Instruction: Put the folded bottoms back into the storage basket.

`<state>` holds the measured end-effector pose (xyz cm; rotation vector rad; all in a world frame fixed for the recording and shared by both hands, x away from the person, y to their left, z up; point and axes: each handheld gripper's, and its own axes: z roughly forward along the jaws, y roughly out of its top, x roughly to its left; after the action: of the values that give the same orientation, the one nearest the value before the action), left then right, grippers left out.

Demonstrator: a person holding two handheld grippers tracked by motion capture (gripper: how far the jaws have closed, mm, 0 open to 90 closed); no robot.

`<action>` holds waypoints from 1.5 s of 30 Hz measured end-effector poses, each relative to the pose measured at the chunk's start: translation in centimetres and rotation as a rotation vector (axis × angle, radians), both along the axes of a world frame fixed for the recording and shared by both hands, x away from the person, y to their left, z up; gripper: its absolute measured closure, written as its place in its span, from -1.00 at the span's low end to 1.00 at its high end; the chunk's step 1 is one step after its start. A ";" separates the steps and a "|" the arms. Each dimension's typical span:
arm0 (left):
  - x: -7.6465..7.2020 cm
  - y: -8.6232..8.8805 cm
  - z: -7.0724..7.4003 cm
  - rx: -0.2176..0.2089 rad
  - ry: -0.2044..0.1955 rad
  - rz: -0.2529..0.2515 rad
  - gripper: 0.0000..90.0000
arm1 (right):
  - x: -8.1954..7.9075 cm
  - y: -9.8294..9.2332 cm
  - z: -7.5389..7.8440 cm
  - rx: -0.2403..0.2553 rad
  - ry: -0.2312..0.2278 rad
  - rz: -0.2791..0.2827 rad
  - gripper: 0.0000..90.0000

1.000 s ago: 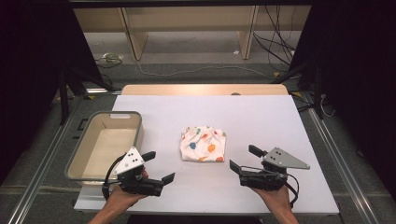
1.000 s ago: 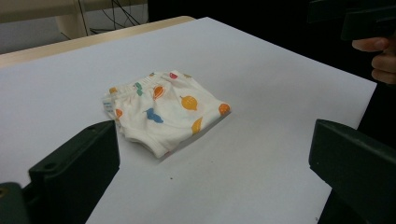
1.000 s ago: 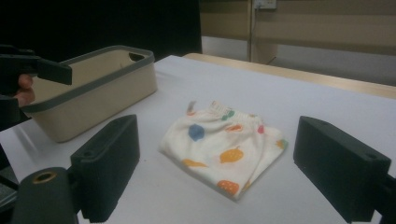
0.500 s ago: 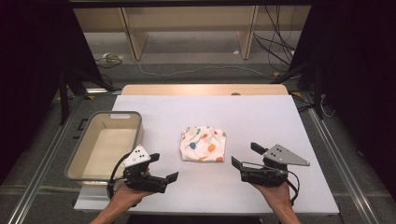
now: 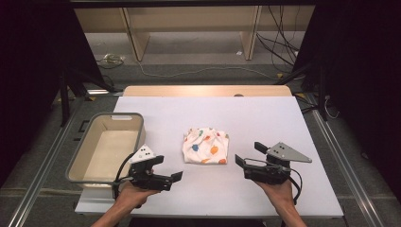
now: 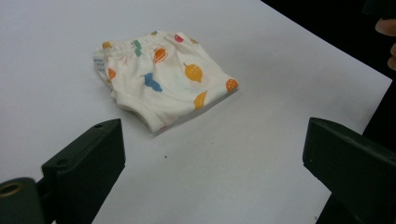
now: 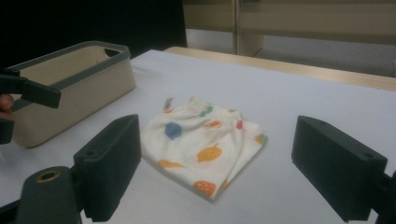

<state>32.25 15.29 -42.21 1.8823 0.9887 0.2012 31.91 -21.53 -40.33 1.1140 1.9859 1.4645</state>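
White table (image 5: pixel 265 118): one garment (image 5: pixel 205 146), one bin (image 5: pixel 105 146)

Your right claw (image 7: pixel 215 172) stands with its jaws wide apart, holding nothing. Between them on the white surface (image 7: pixel 299 107) lies the folded patterned cloth (image 7: pixel 205 144), untouched. The beige bin (image 7: pixel 70 88) sits near the surface's left edge, apart from the cloth.

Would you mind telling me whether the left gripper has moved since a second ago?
Yes. The left gripper has shifted rightward along the table's near edge, away from the bin and closer to the folded patterned cloth.
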 end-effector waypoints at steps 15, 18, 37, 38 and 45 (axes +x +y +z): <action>1.9 0.4 -1.1 -0.041 0.162 0.070 -0.78 | 1.9 0.2 -0.6 -0.018 0.038 -0.003 -0.62; 2.2 0.3 -1.3 -0.040 0.179 0.076 -0.76 | 2.4 0.4 -0.8 -0.026 0.046 -0.001 -0.62; 3.0 -0.4 -2.3 -0.017 0.265 0.094 -0.69 | 5.3 1.6 -1.8 -0.052 0.093 0.007 -0.59; 3.1 -0.4 -2.3 -0.017 0.267 0.099 -0.69 | 5.4 1.7 -1.9 -0.054 0.096 0.009 -0.59; 3.6 -0.8 -2.7 -0.013 0.292 0.118 -0.69 | 6.2 2.3 -2.3 -0.063 0.120 0.020 -0.59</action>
<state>35.85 14.45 -44.87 1.8770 1.2966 -0.0129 38.11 -19.26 -42.59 1.1837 2.1148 1.3638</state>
